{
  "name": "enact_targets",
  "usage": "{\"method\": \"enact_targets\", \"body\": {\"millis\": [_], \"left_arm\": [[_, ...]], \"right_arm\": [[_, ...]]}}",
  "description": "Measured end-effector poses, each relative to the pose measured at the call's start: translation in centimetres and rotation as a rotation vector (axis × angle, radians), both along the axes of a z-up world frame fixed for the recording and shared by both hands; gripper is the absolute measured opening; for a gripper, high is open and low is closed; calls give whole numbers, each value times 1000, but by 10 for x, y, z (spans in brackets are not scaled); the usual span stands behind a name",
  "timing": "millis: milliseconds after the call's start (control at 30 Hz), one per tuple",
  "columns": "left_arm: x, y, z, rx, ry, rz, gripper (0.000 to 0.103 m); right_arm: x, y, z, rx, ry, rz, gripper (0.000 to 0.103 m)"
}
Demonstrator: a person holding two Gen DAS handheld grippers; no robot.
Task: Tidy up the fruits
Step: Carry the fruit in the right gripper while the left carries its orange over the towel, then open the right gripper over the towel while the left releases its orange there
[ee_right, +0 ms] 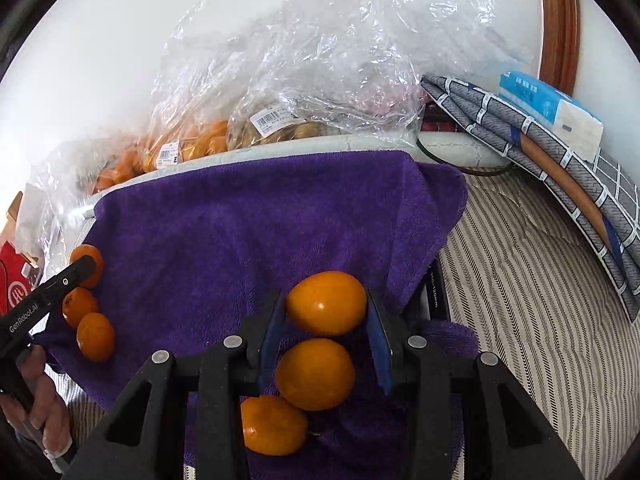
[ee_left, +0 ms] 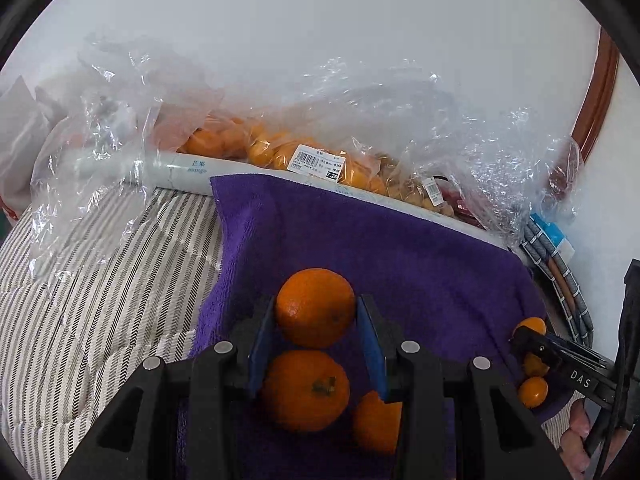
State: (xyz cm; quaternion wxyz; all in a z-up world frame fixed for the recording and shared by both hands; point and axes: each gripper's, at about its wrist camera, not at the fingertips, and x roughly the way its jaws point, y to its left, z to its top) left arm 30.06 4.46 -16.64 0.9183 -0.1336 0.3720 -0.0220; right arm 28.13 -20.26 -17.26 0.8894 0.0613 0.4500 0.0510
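A purple towel [ee_left: 400, 248] lies spread in front of a grey box edge. My left gripper [ee_left: 316, 308] is shut on a dark orange mandarin [ee_left: 315, 304] over the towel; two more mandarins [ee_left: 304, 390] lie below it. My right gripper [ee_right: 326, 308] is shut on a lighter orange fruit [ee_right: 326, 302] over the same towel [ee_right: 240, 216], with two like fruits [ee_right: 315, 374] beneath. The right gripper also shows at the right edge of the left wrist view [ee_left: 524, 336], and the left gripper at the left edge of the right wrist view [ee_right: 86, 266].
Clear plastic bags of small orange fruit [ee_left: 280, 148] sit in the grey box [ee_left: 188, 168] behind the towel. A striped cloth [ee_left: 100, 280] covers the surface. Folded patterned fabric [ee_right: 560, 168] and a tissue pack [ee_right: 552, 108] lie at the right.
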Motion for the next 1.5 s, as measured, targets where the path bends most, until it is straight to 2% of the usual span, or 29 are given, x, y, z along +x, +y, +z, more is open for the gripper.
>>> {"method": "enact_targets", "body": {"millis": [67, 200, 400, 500, 633, 767, 967, 1033, 1100, 1133, 1333, 1500], "left_arm": [[0, 1, 0, -1, -1, 1, 39], [-1, 1, 1, 0, -2, 4, 39], [-2, 1, 3, 3, -6, 11, 40], [-4, 2, 5, 5, -18, 19, 41], [-10, 1, 9, 8, -51, 31, 42], [-17, -2, 16, 37, -93, 40, 42], [-29, -4, 27, 77, -154, 71, 42], [-30, -1, 28, 61, -149, 78, 42], [-32, 1, 27, 29, -136, 76, 42], [-32, 0, 27, 21, -131, 73, 42], [-38, -7, 29, 30, -131, 54, 42], [-42, -14, 33, 46, -113, 18, 42]], "right_arm": [[0, 1, 0, -8, -2, -1, 42], [-3, 2, 5, -40, -25, -15, 54], [-8, 2, 11, -26, -59, -16, 56], [-11, 3, 11, -62, -81, -32, 55], [-14, 4, 13, -58, -100, -24, 55], [-17, -1, 18, -8, -111, -18, 55], [-24, -17, 30, 79, -176, -77, 55], [-23, -24, 32, 102, -174, -103, 52], [-21, -31, 32, 117, -155, -125, 42], [-20, -34, 31, 122, -149, -133, 41], [-21, -49, 28, 176, -136, -145, 41], [-33, -44, 46, 154, -178, -110, 41]]}}
